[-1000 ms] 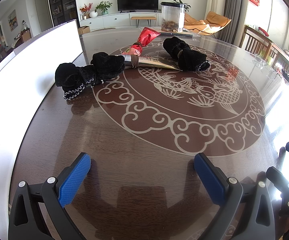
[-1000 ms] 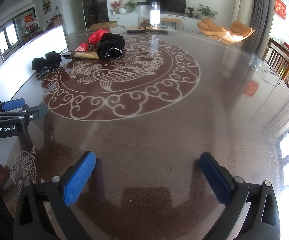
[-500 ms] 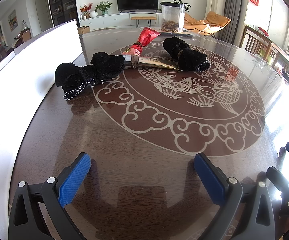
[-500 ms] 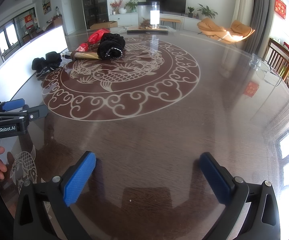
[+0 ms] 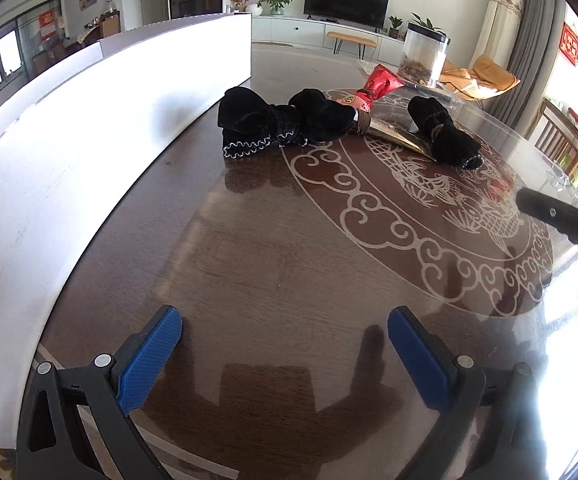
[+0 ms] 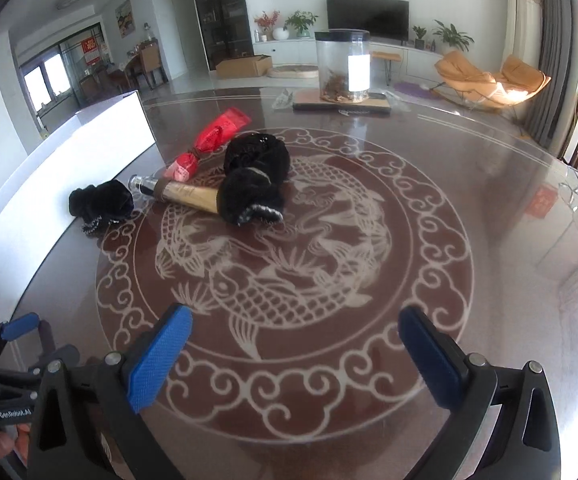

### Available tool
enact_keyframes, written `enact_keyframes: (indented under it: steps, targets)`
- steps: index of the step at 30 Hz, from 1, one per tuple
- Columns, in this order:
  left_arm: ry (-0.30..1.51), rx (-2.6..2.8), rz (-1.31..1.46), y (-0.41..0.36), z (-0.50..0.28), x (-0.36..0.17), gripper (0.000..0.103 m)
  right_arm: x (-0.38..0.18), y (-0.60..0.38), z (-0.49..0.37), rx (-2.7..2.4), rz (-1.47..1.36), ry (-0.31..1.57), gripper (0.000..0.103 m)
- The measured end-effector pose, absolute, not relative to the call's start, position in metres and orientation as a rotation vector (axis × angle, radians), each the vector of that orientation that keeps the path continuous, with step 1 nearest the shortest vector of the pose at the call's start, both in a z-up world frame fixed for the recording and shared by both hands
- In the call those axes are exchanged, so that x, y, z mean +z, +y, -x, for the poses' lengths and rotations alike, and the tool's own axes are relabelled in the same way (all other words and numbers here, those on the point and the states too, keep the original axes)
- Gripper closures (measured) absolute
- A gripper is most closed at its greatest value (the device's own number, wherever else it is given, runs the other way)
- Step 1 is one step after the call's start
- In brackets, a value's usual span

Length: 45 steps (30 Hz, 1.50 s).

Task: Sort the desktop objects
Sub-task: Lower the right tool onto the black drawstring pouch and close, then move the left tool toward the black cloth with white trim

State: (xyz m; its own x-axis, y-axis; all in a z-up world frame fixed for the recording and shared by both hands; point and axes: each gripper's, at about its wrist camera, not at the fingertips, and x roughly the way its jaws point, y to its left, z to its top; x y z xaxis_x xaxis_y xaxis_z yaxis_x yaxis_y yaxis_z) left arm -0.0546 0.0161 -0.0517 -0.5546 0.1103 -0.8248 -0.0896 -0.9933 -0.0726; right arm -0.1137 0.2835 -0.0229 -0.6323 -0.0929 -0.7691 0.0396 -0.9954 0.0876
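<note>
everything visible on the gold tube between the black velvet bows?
The gold tube is a slim, shiny metallic-looking tube with a dark cap end and a brown band behind it. It lies flat on the glossy brown table, cap pointing toward the white box. Its far end is hidden under the right black velvet bow; the cap end sits by the left black bow and the red wrapped packet. Neither gripper touches it.

Two black velvet bows (image 5: 277, 122) (image 6: 255, 184) lay on the table, a gold-wrapped tube (image 6: 181, 194) slanting between them, with a red twisted packet (image 6: 213, 138) just behind it near the white box.
</note>
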Motion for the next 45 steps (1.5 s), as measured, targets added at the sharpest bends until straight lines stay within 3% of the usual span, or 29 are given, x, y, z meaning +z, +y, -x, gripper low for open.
enact_keyframes:
  steps: [8,11,13,14,31,40,41,45]
  targets:
    - [0.020,2.706,1.441,0.019,0.057,-0.055,0.000,-0.037,0.248,0.236,-2.703,-1.487,-0.011,0.008]
    - [0.050,2.710,1.446,0.022,0.058,-0.056,0.000,-0.048,0.241,0.250,-2.674,-1.527,-0.015,0.032]
    - [0.059,2.710,1.445,0.023,0.059,-0.056,0.000,-0.047,0.241,0.249,-2.678,-1.474,-0.066,0.061]
    - [0.059,2.710,1.444,0.023,0.059,-0.056,0.000,-0.048,0.240,0.247,-2.677,-1.479,-0.056,0.064]
    - [0.059,2.712,1.441,0.023,0.060,-0.056,0.000,-0.051,0.258,0.095,-2.635,-1.328,0.124,0.064]
    - [0.054,2.594,1.417,0.027,0.064,-0.049,0.000,-0.050,0.269,0.026,-2.651,-1.287,0.111,0.063]
    - [0.081,2.565,1.360,0.031,0.067,-0.041,0.000,-0.050,0.270,0.023,-2.651,-1.283,0.092,0.063]
    - [0.505,2.612,1.163,0.061,0.094,-0.003,0.000,-0.050,0.276,0.018,-2.647,-1.268,0.012,0.063]
